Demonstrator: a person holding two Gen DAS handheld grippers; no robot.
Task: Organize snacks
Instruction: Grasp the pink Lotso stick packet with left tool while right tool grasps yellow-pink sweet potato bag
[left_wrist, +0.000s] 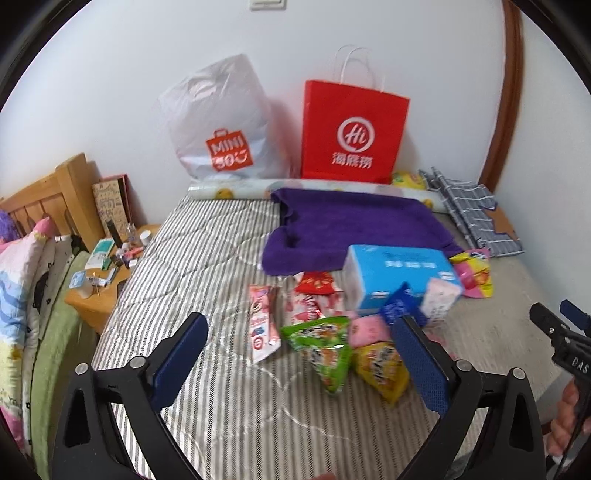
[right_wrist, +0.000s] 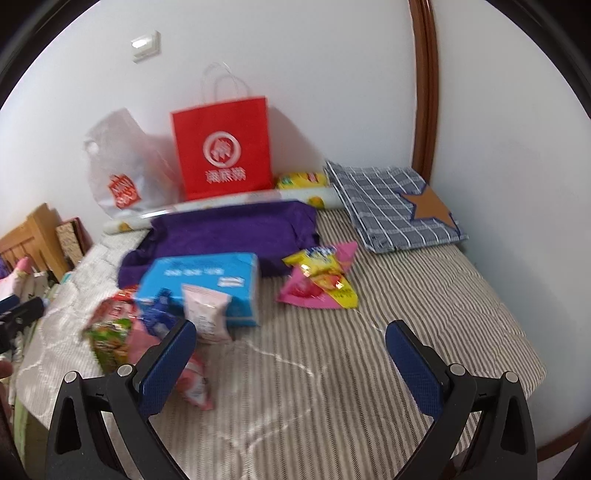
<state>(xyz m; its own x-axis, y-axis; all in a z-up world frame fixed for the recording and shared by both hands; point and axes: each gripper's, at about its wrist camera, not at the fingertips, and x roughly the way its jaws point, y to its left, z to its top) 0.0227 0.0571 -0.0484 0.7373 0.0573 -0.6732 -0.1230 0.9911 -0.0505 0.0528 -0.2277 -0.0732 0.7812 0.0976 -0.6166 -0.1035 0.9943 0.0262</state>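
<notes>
Hovering over the striped bed (left_wrist: 221, 387), the left gripper (left_wrist: 301, 354) and right gripper (right_wrist: 291, 354) hold their fingers wide apart and empty, snack packets (left_wrist: 321, 347) heaped beside a blue box (left_wrist: 399, 277).

Motion-blurred snack packets (right_wrist: 110, 332) beside the blue box (right_wrist: 207, 284), print perhaps illegible; bedside clutter (left_wrist: 107, 262) too small.

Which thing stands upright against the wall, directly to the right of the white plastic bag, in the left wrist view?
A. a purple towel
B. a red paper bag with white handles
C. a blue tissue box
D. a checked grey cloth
B: the red paper bag stands against the wall beside the white plastic bag, while the blue tissue box and purple towel lie on the bed.
</notes>
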